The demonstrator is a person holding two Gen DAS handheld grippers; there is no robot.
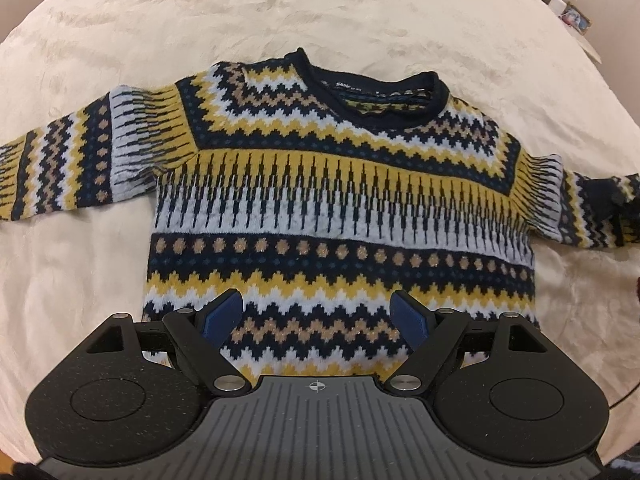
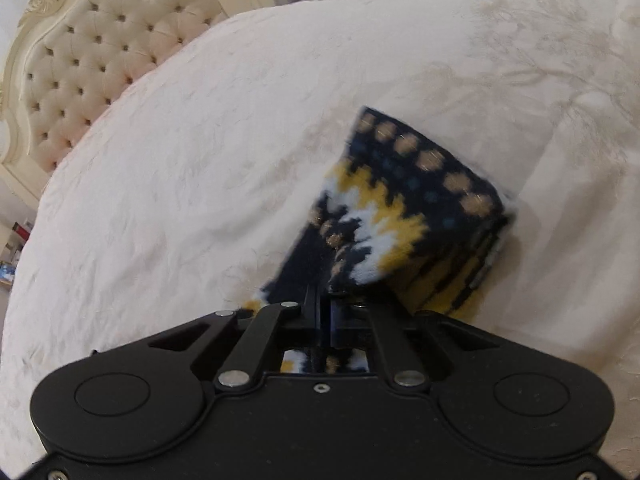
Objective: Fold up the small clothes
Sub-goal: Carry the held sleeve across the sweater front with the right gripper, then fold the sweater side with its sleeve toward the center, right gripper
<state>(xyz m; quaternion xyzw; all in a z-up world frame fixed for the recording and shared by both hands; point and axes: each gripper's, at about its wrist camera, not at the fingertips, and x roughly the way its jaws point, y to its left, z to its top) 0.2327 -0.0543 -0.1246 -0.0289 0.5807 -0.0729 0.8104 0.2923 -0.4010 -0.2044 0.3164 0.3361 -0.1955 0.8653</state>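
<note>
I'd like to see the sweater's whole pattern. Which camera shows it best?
The left wrist view: the sweater lies spread flat on the bedspread, neckline to hem. The right wrist view shows only a bunched sleeve end pinched in the right gripper.

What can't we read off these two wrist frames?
- Sweater hem: left wrist view, hidden behind the left gripper body.
- Left cuff: cut off by the frame edge.
- Neck label: too small to read.
- Sleeve fabric between the shut right gripper fingers: right wrist view, blurred, contact covered.
</note>
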